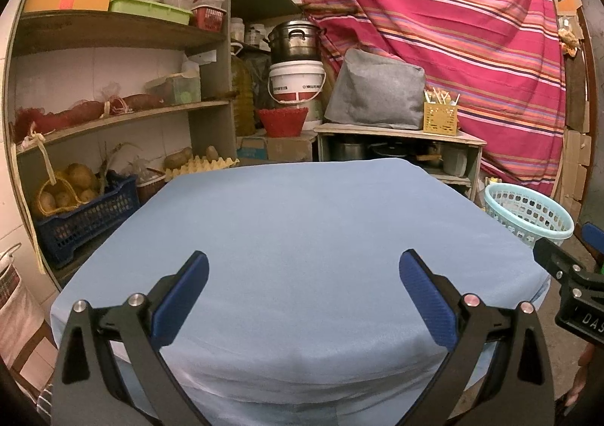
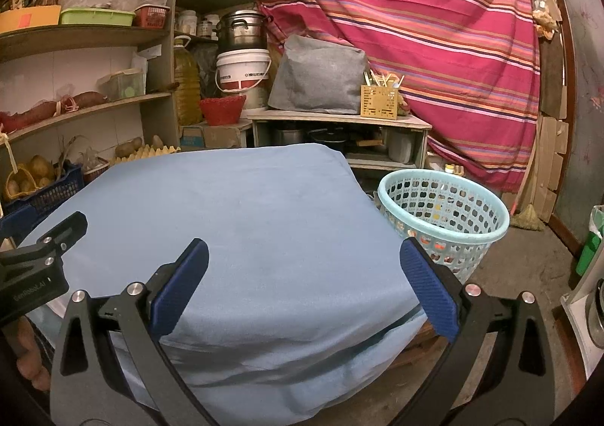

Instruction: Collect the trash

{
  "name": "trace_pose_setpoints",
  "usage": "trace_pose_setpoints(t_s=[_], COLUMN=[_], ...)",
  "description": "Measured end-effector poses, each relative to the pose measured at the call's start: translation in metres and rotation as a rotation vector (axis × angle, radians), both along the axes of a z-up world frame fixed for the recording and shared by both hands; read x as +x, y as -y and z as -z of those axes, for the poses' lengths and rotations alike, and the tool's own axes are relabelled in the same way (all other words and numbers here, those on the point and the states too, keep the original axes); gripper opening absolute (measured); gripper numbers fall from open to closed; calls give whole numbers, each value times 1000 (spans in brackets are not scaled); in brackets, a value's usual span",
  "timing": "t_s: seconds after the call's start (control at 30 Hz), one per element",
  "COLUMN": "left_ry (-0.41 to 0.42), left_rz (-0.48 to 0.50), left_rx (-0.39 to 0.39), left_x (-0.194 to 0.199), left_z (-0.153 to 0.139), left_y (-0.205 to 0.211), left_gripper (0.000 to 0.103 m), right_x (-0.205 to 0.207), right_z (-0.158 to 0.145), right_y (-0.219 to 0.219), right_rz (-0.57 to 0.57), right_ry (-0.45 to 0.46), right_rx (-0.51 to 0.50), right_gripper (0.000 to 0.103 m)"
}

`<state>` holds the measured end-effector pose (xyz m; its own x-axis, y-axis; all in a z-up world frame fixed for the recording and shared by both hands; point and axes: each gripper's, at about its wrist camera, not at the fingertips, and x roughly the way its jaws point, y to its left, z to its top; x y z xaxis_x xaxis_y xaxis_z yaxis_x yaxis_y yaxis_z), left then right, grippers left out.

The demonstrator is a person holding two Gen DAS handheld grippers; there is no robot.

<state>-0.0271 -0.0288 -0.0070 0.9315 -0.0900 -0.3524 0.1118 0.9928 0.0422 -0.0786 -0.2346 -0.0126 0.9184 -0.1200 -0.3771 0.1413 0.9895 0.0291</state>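
A table under a light blue cloth (image 1: pixel 302 229) (image 2: pixel 234 222) fills the middle of both views, and I see no trash lying on it. My left gripper (image 1: pixel 304 263) hovers over the near edge, open, nothing between its blue pads (image 1: pixel 185 294). My right gripper (image 2: pixel 304 252) is open and empty too, above the table's near right corner. A pale blue perforated basket (image 2: pixel 441 218) (image 1: pixel 528 214) stands on the floor to the right of the table, with colourful items showing through its holes. Each gripper shows at the edge of the other's view.
Wooden shelves (image 1: pixel 113 112) with potatoes, crates and boxes rise on the left. Behind the table a low cabinet (image 2: pixel 339 124) carries a grey covered object and a yellow utensil holder. A striped red cloth (image 1: pixel 453 29) hangs at the back. Bare floor (image 2: pixel 528 275) lies right of the basket.
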Motion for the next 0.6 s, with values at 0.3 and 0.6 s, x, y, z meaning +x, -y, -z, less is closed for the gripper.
trace_pose_setpoints(t_s=[0.3,0.6], left_ry=[1,0], left_rz=[1,3], left_rx=[0,-1], left_x=[0,1], left_z=[0,0], left_y=[-2,-5], left_gripper=[99,99], right_x=[0,0], right_z=[0,1], right_y=[1,1], right_rz=[0,-1], right_ry=[1,0], right_rx=[-2,-3], right_gripper=[99,99])
